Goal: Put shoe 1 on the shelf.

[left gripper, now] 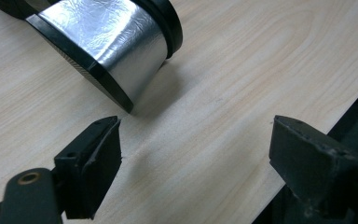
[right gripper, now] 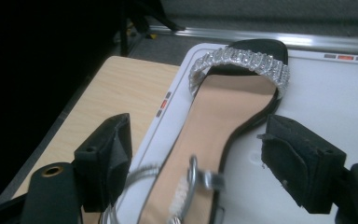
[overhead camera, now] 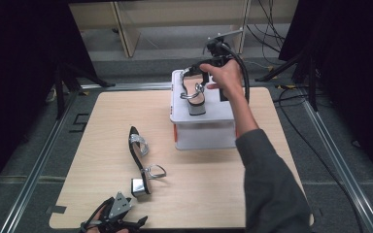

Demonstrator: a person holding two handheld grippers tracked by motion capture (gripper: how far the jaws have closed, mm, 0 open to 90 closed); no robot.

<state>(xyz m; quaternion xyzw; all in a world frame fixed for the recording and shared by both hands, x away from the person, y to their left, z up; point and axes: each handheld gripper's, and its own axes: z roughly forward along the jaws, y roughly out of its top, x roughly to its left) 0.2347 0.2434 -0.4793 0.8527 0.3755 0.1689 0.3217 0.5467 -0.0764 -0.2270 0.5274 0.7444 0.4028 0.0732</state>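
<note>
- The wooden table (overhead camera: 213, 194) takes up the middle of the high view, a pale board with rounded corners on a grey floor (overhead camera: 345, 145), metal rails (overhead camera: 34, 170) along both sides and dark curtains (overhead camera: 19, 73) in the upper left and right.
- A white box (overhead camera: 206, 131) stands at the upper centre of the board, its far end at the back edge; bare wood lies open to its left and in front of it.
- One sandal (overhead camera: 194, 94) lies flat on the box lid, toe toward the top of the frame. In the right gripper view its rhinestone toe strap (right gripper: 242, 63) sits at upper centre and its tan insole runs down between the two black jaws.
- The right gripper (overhead camera: 209, 68) is above the far end of the box, at upper centre of the high view. Its jaws stand wide apart on either side of the sandal, the pads clear of it, gripping nothing.
- The second sandal (overhead camera: 143, 162) lies on its side on the board, left of centre, heel toward the near edge.
- The left gripper (overhead camera: 119, 221) is at the bottom left of the high view, near the front edge of the board. Its jaws are wide open and empty over bare wood; the silver block heel (left gripper: 116, 42) lies just beyond the left pad at upper left of the left gripper view, not touching it.
</note>
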